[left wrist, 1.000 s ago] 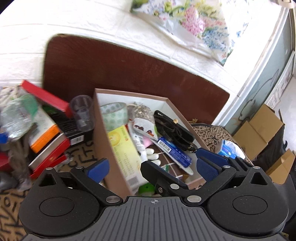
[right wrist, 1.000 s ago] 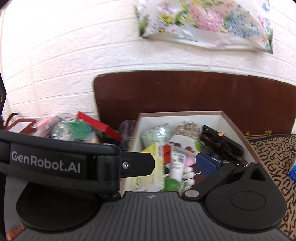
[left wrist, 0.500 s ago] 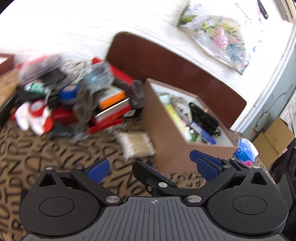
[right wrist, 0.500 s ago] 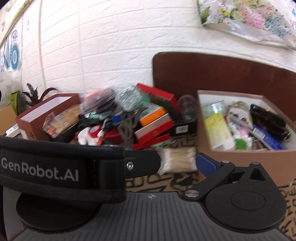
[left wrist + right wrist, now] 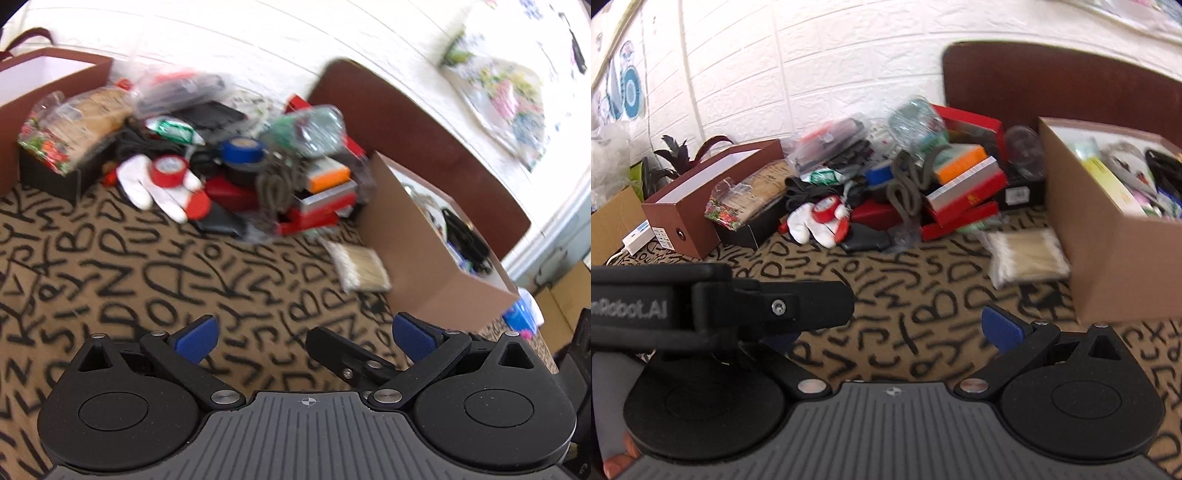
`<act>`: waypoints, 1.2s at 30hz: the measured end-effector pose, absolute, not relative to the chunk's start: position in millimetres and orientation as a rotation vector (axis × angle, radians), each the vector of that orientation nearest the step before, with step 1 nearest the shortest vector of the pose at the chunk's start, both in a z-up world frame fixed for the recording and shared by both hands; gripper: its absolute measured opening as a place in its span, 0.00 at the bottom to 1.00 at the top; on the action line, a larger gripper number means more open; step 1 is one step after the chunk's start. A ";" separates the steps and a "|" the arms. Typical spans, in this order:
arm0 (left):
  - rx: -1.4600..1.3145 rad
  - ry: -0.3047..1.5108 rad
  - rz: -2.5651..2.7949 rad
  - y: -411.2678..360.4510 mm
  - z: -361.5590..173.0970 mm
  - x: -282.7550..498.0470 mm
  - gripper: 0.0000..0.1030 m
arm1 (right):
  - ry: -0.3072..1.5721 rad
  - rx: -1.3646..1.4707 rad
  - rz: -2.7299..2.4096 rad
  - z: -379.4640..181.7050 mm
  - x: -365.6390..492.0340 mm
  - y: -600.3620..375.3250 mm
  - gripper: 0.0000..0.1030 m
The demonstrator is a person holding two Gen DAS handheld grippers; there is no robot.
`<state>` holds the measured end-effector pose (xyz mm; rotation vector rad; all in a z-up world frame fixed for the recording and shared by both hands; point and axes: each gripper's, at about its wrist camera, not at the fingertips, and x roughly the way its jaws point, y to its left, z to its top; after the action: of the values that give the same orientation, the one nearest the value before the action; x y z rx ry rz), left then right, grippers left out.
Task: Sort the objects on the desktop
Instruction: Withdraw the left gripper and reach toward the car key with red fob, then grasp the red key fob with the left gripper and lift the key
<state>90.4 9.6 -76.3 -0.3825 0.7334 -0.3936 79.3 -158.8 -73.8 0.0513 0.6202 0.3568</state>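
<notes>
— What's behind the table?
— A white brick wall (image 5: 812,66), with a dark brown headboard-like panel (image 5: 1071,88) standing against it at the table's back edge.
— Anything hanging up there?
— A flowered cloth (image 5: 506,88) on the wall above the panel, and round blue-and-white decorations (image 5: 628,88) further left.
— And past the left edge?
— A dark-leaved plant (image 5: 676,151), a plain cardboard box (image 5: 609,221) just beside it, and a crumpled white bag (image 5: 605,147) above.
— What covers the table?
— A tan cloth printed with black letters (image 5: 110,266).
— Off the right edge?
— Cardboard boxes (image 5: 565,291) lower down.
</notes>
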 end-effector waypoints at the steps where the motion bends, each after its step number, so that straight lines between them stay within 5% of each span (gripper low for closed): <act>1: -0.386 0.731 -0.387 14.1 -76.4 94.3 1.00 | 0.617 0.043 0.365 -72.8 82.7 -154.4 1.00; 11: -0.406 0.768 -0.336 48.2 -95.6 146.5 1.00 | 0.640 0.042 0.435 -91.4 132.0 -119.4 0.98; 22: -0.379 0.789 -0.401 52.9 -108.9 217.6 0.80 | 0.673 -0.027 0.501 -103.1 196.1 -89.2 0.79; 36: -0.340 0.819 -0.432 49.2 -128.9 281.7 0.72 | 0.719 -0.035 0.489 -123.0 249.2 -74.3 0.74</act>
<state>281.7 49.2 -128.9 -0.3404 0.8191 -0.4322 249.2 -74.3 -123.0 -0.0351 0.7186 0.4885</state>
